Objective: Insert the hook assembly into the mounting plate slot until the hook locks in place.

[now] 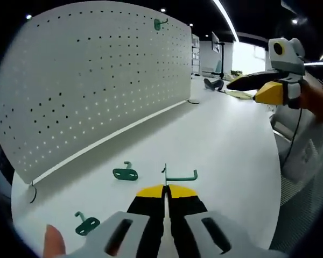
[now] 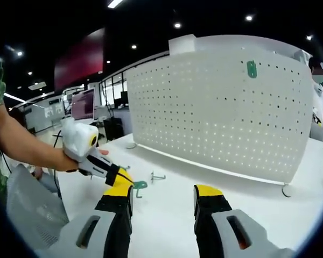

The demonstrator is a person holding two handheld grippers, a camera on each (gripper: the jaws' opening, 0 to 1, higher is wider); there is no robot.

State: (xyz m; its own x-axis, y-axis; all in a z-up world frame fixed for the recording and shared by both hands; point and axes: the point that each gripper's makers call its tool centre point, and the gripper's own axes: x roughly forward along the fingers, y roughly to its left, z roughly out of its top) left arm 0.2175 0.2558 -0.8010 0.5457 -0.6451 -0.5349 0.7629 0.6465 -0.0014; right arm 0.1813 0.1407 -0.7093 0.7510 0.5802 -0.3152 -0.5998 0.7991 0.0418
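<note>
on the white bench (image 1: 226, 140), in the left gripper view, a fingertip (image 1: 54, 240) shows at the lower left beside the grey body of the left hand-held gripper (image 1: 166, 189), whose yellow-tipped jaws are pressed together on the stem of a green hook (image 1: 180, 176), its bar running out to the right and turning up at the end. left of it two more green hooks lie loose on the bench: one (image 1: 86, 224) near the front edge, another (image 1: 125, 173) just ahead of it. behind them a white pegboard (image 1: 91, 80) stands upright along the bench, set in foot clips, and a fourth green hook (image 1: 159, 23) hangs from it near the top edge. at the far right the right hand-held gripper (image 1: 241, 83) hovers above the bench, held by a hand.

in the right gripper view, a bare forearm (image 2: 27, 145) reaches in from the left, the hand wrapped around the left hand-held gripper (image 2: 124, 180), which points down toward the bench (image 2: 161, 215) with a green hook (image 2: 140, 186) at its tip. the right hand-held gripper (image 2: 164, 196) has its jaws spread wide with nothing between them. the pegboard (image 2: 220, 113) fills the right half, one hook (image 2: 251, 69) near its top. dark ceiling with spot lights, monitors and desks lie beyond; a person stands at the far right.
</note>
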